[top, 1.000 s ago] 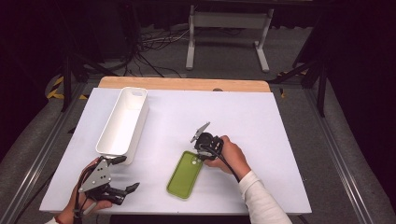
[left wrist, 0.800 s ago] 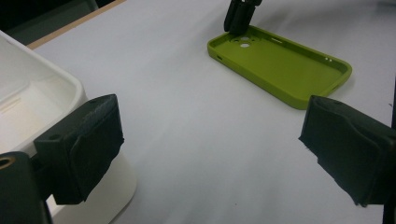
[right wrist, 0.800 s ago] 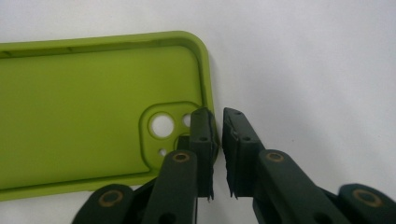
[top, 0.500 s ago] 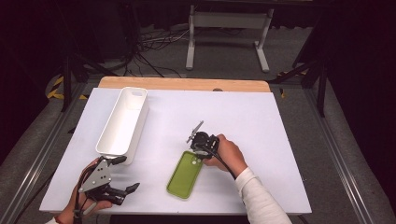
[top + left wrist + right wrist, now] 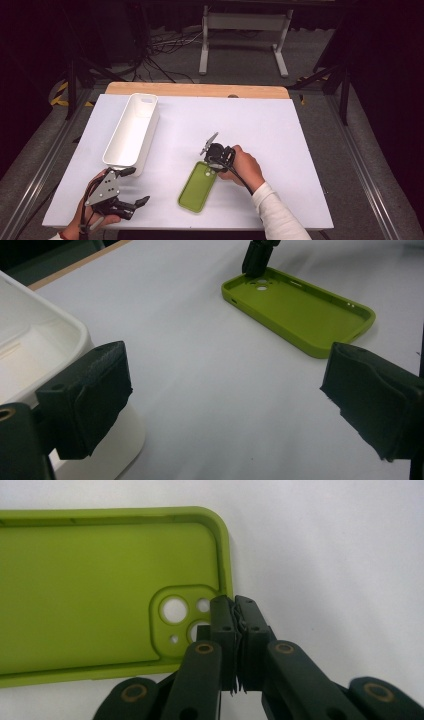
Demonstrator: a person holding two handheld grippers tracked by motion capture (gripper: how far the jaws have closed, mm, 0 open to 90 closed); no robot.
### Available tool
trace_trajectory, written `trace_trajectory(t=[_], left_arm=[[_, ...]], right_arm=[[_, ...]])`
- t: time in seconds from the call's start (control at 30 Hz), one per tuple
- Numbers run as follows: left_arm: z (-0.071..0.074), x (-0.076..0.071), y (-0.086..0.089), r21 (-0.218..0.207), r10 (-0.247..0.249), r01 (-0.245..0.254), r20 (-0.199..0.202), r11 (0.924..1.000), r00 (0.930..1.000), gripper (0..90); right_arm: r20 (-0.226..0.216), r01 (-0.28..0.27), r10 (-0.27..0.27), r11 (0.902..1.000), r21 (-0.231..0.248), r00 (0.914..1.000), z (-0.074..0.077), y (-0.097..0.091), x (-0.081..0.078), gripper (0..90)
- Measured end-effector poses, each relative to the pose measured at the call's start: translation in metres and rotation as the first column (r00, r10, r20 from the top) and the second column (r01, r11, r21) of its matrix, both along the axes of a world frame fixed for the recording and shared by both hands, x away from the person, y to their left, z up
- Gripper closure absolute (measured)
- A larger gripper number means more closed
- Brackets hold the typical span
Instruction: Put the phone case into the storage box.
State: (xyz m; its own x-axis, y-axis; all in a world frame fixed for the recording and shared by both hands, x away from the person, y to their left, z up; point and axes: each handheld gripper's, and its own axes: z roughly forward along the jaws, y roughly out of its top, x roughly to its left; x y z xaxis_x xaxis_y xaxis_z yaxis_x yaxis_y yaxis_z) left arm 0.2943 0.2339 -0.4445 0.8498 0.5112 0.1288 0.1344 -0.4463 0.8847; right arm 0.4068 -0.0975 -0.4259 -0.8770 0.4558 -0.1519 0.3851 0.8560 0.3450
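Note:
A green phone case (image 5: 197,187) lies inside up on the white table, camera cutout at its far end. In the right gripper view the case (image 5: 90,590) spreads to the left. My right gripper (image 5: 235,605) is shut, its pads pinching the case's rim at the corner beside the cutout. The high view has that gripper (image 5: 214,166) pointing down onto the case's far end, a hand behind it. My left gripper (image 5: 138,185) rests open at the front left, nothing between its pads (image 5: 85,400). From there the case (image 5: 300,310) lies ahead, the right gripper (image 5: 257,260) at its far end.
A long white tray (image 5: 132,131) stands at the left, its near end (image 5: 30,345) just beside my left gripper. A wooden strip (image 5: 197,90) borders the table's far edge. Open white tabletop (image 5: 280,130) stretches to the right of the case.
The right gripper has tipped slightly towards the case's far end and now sits against its rim. The left gripper, the case and the tray have stayed put.

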Motion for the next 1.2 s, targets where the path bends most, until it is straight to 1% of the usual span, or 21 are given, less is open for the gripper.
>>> trace_trajectory(t=[0.03, 0.17, 0.3, 0.37, 0.47, 0.53, 0.57, 0.63, 0.73, 0.77, 0.83, 0.9, 0.93, 0.97, 1.03, 1.07, 1.17, 1.2], left_arm=[[0.0, 0.0, 0.0, 0.0, 0.0, 0.0, 0.0, 1.0, 1.0, 6.1], [0.0, 0.0, -0.001, 0.006, -0.003, 0.003, 0.001, 1.0, 1.0, 6.2], [-0.001, 0.001, -0.002, 0.002, -0.002, 0.002, -0.005, 1.0, 1.0, 6.2], [-0.001, 0.001, -0.002, 0.002, -0.001, 0.001, -0.007, 1.0, 1.0, 6.2], [0.0, 0.001, -0.002, 0.005, 0.001, -0.001, -0.007, 1.0, 1.0, 6.2], [0.0, 0.001, -0.002, 0.004, 0.004, -0.004, -0.005, 1.0, 1.0, 6.2], [0.0, 0.001, -0.002, 0.004, 0.004, -0.003, -0.007, 1.0, 1.0, 6.2], [0.0, 0.001, -0.002, 0.005, 0.006, -0.006, -0.003, 1.0, 1.0, 6.2], [0.0, 0.001, -0.002, 0.015, 0.006, -0.006, 0.001, 0.9999, 1.0, 6.3], [0.0, 0.001, -0.002, 0.012, 0.006, -0.006, 0.002, 0.9999, 1.0, 6.3], [0.0, 0.001, -0.002, 0.007, 0.006, -0.006, 0.0, 1.0, 1.0, 6.3], [0.001, 0.0, -0.002, 0.004, 0.008, -0.008, 0.007, 1.0, 0.9999, 6.2], [0.001, 0.0, -0.002, 0.004, 0.008, -0.008, 0.007, 1.0, 0.9999, 6.3], [0.001, 0.0, -0.001, 0.006, 0.007, -0.007, 0.004, 1.0, 1.0, 6.3], [0.002, 0.0, 0.0, 0.004, 0.01, -0.01, 0.014, 0.9999, 0.9998, 6.3], [0.002, -0.001, 0.001, -0.002, 0.01, -0.01, 0.01, 0.9999, 0.9999, 6.3], [0.002, 0.0, 0.002, -0.004, 0.013, -0.013, 0.016, 0.9999, 0.9998, 6.2], [0.002, -0.001, 0.002, -0.008, 0.015, -0.015, 0.016, 0.9999, 0.9998, 6.3]], right_arm=[[0.021, -0.016, 0.016, 0.9999, -0.003, 0.9997, -0.001, 0.0, -0.001, 88.7], [0.065, -0.03, 0.03, 0.9995, 0.004, 0.9975, -0.002, -0.002, -0.007, 88.9], [0.101, -0.044, 0.04, 0.9983, 0.038, 0.9941, -0.003, -0.005, -0.013, 88.9], [0.13, -0.043, 0.035, 0.9973, 0.06, 0.9909, 0.0, -0.007, -0.016, 88.9], [0.172, -0.054, 0.04, 0.9955, 0.078, 0.9842, 0.004, -0.009, -0.021, 88.9], [0.204, -0.065, 0.047, 0.9945, 0.083, 0.9778, 0.007, -0.01, -0.025, 88.9], [0.221, -0.067, 0.045, 0.9934, 0.093, 0.9742, 0.008, -0.01, -0.026, 88.9], [0.258, -0.071, 0.042, 0.9923, 0.102, 0.9651, 0.012, -0.012, -0.031, 88.9], [0.3, -0.081, 0.045, 0.9909, 0.108, 0.9528, 0.016, -0.013, -0.035, 88.9], [0.317, -0.082, 0.044, 0.9907, 0.109, 0.9476, 0.018, -0.014, -0.037, 88.9], [0.334, -0.095, 0.053, 0.9892, 0.112, 0.941, 0.02, -0.015, -0.041, 88.9], [0.357, -0.092, 0.042, 0.988, 0.124, 0.9331, 0.022, -0.015, -0.043, 88.8], [0.357, -0.092, 0.042, 0.988, 0.124, 0.9331, 0.022, -0.015, -0.043, 88.8], [0.375, -0.094, 0.04, 0.9874, 0.127, 0.926, 0.024, -0.016, -0.046, 88.9], [0.388, -0.102, 0.044, 0.9861, 0.131, 0.9204, 0.026, -0.016, -0.048, 88.8], [0.398, -0.106, 0.045, 0.9854, 0.133, 0.9162, 0.027, -0.017, -0.049, 88.8], [0.423, -0.112, 0.046, 0.9847, 0.133, 0.9052, 0.029, -0.016, -0.052, 88.8], [0.426, -0.112, 0.044, 0.9846, 0.134, 0.9036, 0.03, -0.017, -0.052, 88.8]])
